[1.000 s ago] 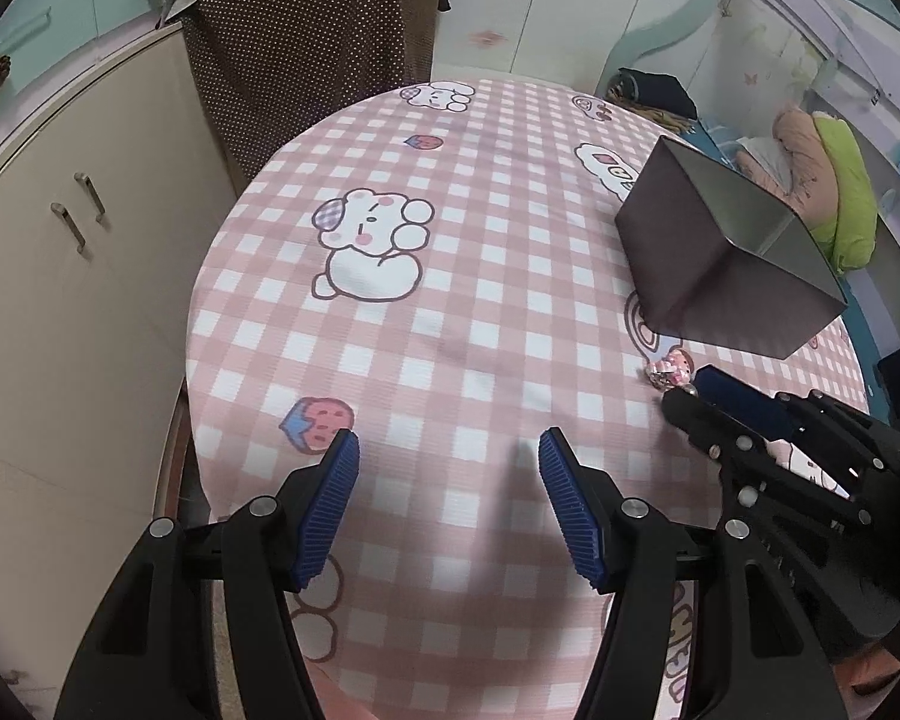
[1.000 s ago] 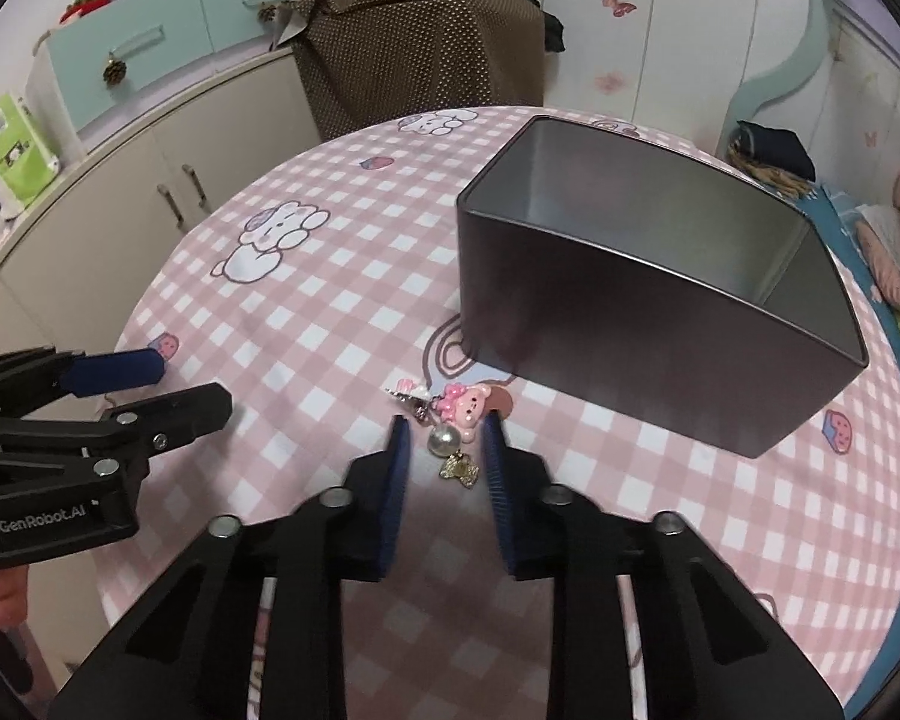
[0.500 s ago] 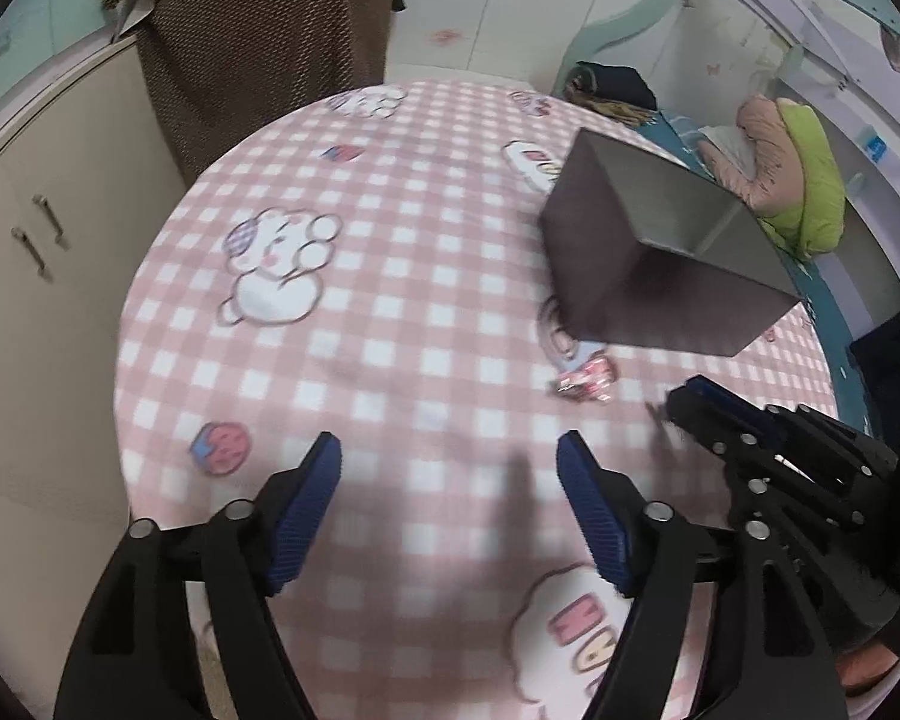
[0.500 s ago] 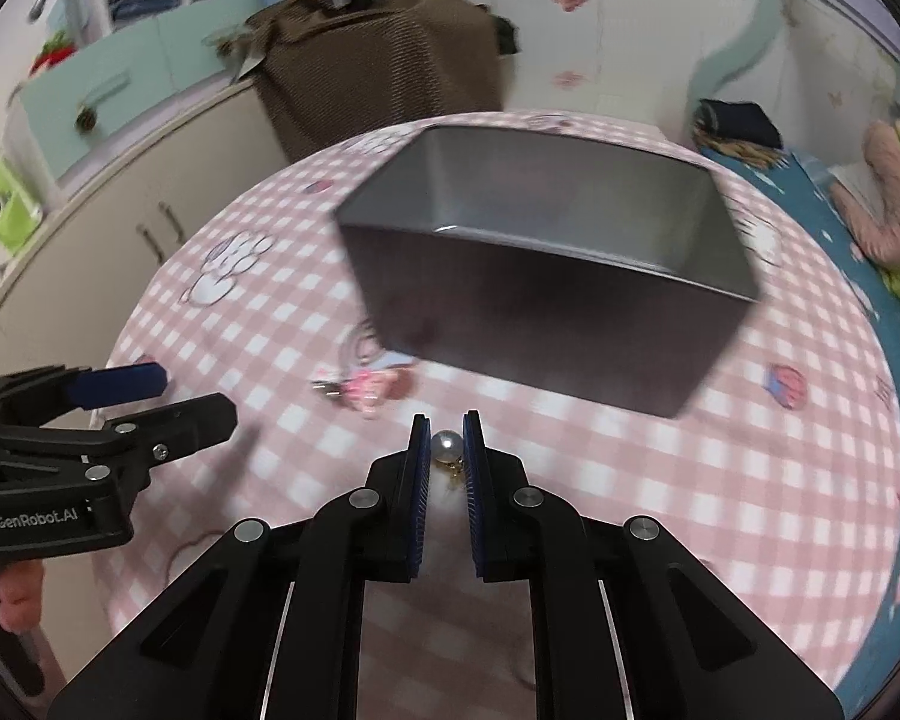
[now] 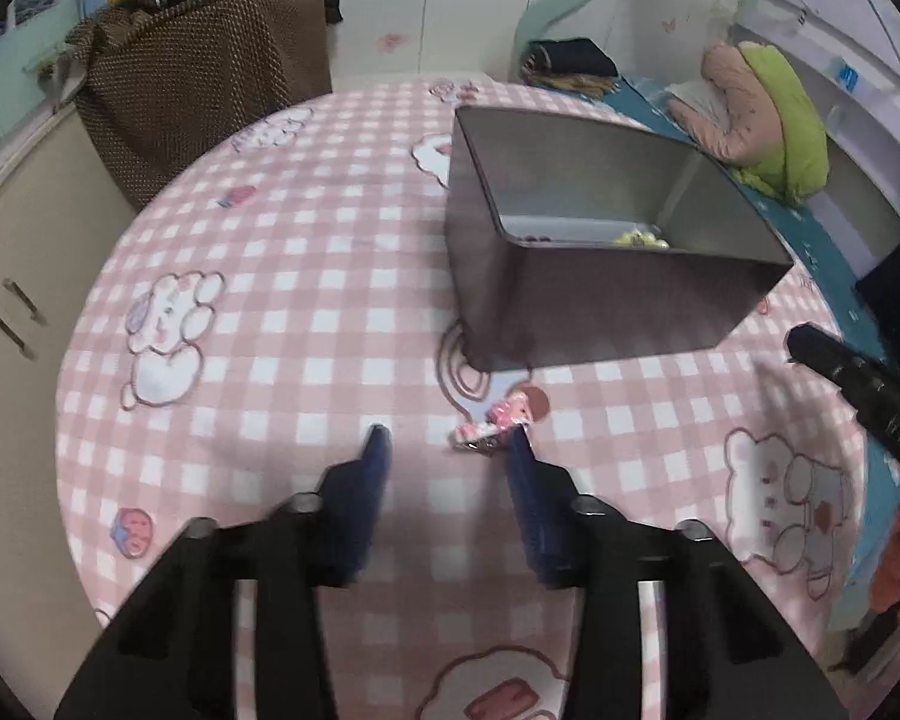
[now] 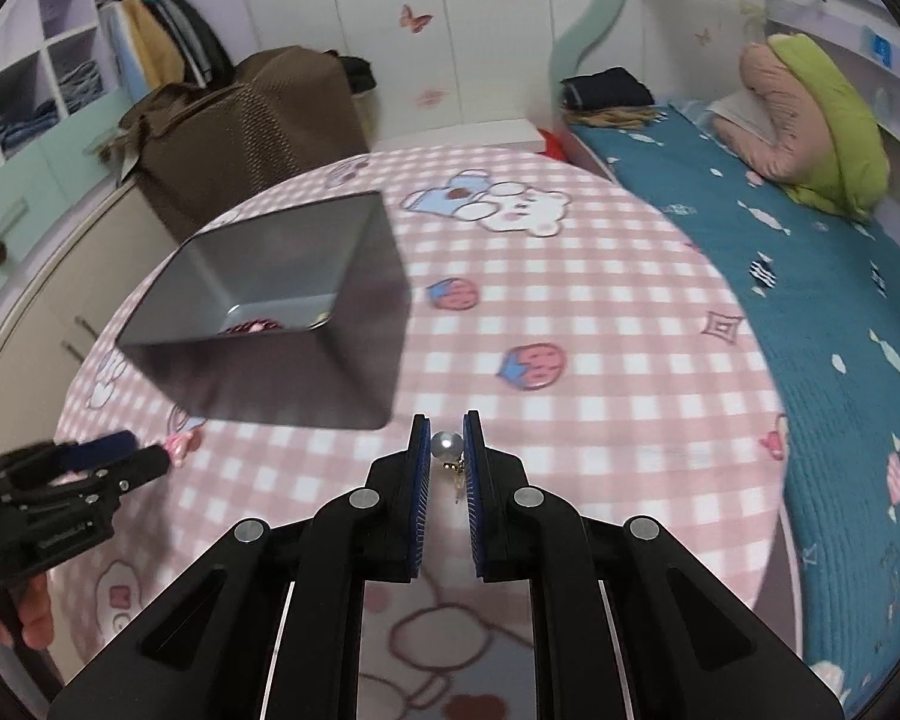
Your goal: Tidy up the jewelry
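The right gripper (image 6: 447,444) was clamped on a pearl earring (image 6: 446,446), a small gold charm dangling below the pearl, and it hung over the checked table (image 6: 600,324) beside the grey metal tin (image 6: 306,360). To finish well, the earring probably needed carrying over the tin's open top before release, low enough not to bounce out. The left gripper (image 5: 444,450) had its jaws closing, with a pink charm (image 5: 498,426) lying on the table just in front of the tin (image 5: 570,312) and touching the right-hand fingertip (image 5: 519,450); the charm sat off-centre, so shifting toward it first would likely help.
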The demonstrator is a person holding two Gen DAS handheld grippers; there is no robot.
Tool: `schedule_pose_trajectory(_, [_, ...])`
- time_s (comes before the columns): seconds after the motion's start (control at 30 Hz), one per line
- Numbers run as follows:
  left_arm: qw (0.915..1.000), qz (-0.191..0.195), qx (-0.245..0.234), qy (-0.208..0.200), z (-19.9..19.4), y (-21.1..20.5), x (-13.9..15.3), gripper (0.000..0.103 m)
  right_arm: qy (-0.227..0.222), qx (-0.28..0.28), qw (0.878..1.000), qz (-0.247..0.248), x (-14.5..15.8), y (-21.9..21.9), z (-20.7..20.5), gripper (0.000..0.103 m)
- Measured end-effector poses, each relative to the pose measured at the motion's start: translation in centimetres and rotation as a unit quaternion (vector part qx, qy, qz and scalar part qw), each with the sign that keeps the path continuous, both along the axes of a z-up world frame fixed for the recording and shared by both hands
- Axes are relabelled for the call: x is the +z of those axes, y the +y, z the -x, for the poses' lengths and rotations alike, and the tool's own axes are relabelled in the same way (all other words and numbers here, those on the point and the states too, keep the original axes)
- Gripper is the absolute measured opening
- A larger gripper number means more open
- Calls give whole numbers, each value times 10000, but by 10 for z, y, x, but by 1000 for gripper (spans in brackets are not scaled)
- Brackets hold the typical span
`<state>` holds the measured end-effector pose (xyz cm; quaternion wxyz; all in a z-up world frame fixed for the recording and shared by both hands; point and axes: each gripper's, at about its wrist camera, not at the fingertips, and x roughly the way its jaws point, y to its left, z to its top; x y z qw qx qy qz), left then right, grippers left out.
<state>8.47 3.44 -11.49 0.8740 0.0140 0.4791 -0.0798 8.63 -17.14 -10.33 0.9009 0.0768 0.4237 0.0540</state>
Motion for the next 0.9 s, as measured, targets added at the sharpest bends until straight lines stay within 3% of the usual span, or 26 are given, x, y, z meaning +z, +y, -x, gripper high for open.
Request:
schedule_pose_trajectory(0.07, [10000, -66, -52, 0, -1, 0, -1, 7, 3, -36, 10000, -34, -1, -6, -1, 12])
schedule_pose_trajectory(0.13, [10000, -15, -22, 36, -1, 4, -2, 1, 11, -46, 10000, -69, -3, -7, -3, 12])
schedule_pose_trajectory(0.47, [9995, 317, 42, -73, 5, 20, 9, 1, 5, 83, 9998, -169, -5, -1, -2, 12])
schedule_pose_trajectory(0.53, [9994, 329, 86, -22, 2, 19, 8, 9, -16, 76, 9998, -189, -4, -1, -1, 12])
schedule_pose_trajectory(0.57, [9990, 422, 152, 44, -1, 20, 7, 29, -21, 68, 9998, -194, -3, -1, 0, 12])
schedule_pose_trajectory(0.63, [9978, 632, 176, 62, -4, 21, 7, 56, -28, 33, 9998, -209, -3, -4, 1, 12])
schedule_pose_trajectory(0.8, [9976, 667, 81, 148, -14, 10, 1, 57, 10, -68, 9997, -232, -4, -10, 1, 12])
schedule_pose_trajectory(0.9, [9996, 273, -21, 36, -16, -2, -3, 56, 21, -45, 9997, -232, -5, -9, 0, 12])
